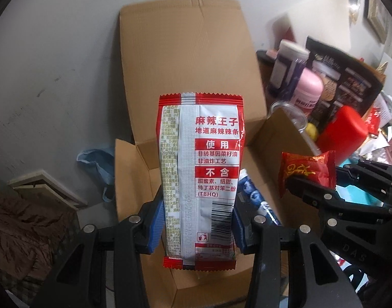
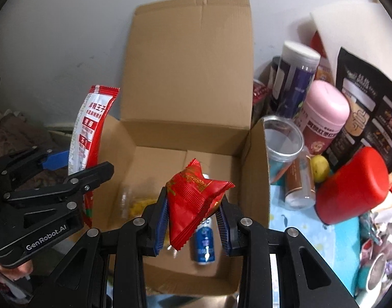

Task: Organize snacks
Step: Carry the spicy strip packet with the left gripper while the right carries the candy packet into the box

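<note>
Cluttered tabletop; open brown cardboard box (image 2: 196, 118) holds blue can (image 2: 205, 241), possibly yellow snack. Left gripper (image 1: 196, 220) clamps red-white spicy-strip packet (image 1: 199, 179); right gripper (image 2: 193, 220) clamps small red foil packet (image 2: 193, 200). Both undeposited.

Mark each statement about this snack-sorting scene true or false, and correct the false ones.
1. The left gripper holds a red-and-white spicy strip packet. True.
2. The right gripper is open with nothing in it. False: it is shut on a small red snack packet.
3. The cardboard box has its flaps shut. False: its flaps stand open.
4. A blue can lies inside the box. True.
5. A pink-lidded jar stands right of the box. True.
</note>
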A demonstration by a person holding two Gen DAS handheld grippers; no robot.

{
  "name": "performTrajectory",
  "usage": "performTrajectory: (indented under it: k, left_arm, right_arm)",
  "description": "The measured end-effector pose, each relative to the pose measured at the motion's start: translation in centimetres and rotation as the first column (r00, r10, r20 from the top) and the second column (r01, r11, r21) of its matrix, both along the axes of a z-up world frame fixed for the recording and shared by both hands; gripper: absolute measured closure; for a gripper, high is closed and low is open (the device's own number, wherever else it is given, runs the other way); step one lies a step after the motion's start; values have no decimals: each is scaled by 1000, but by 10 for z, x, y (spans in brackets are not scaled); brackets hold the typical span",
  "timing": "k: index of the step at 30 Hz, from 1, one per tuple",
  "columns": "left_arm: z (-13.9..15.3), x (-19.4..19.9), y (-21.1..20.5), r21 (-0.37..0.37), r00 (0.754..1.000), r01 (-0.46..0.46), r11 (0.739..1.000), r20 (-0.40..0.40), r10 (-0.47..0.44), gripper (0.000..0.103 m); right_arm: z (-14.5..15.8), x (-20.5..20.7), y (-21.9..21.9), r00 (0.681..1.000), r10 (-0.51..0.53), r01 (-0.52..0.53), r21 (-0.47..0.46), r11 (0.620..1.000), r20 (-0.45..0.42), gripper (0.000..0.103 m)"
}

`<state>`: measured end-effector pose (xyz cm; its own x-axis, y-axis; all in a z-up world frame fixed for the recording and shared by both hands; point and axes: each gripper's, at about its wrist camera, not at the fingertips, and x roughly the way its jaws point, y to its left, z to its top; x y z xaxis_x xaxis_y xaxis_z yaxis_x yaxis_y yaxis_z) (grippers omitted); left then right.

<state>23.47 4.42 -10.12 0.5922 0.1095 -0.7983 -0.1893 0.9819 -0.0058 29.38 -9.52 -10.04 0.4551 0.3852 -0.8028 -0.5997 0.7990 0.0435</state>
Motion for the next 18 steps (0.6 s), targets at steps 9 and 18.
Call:
performTrajectory:
  k: [9,18]
  left_arm:
    - [-41,28,3,13,994,-13,1000,-111,14,59]
    - [-69,37,2,28,976,-20,999,-215,26,58]
  right_arm:
    - [-40,25,8,997,-34,30,-47,998,-69,69]
    - [-70,33,18,993,-40,28,-111,993,-107,69]
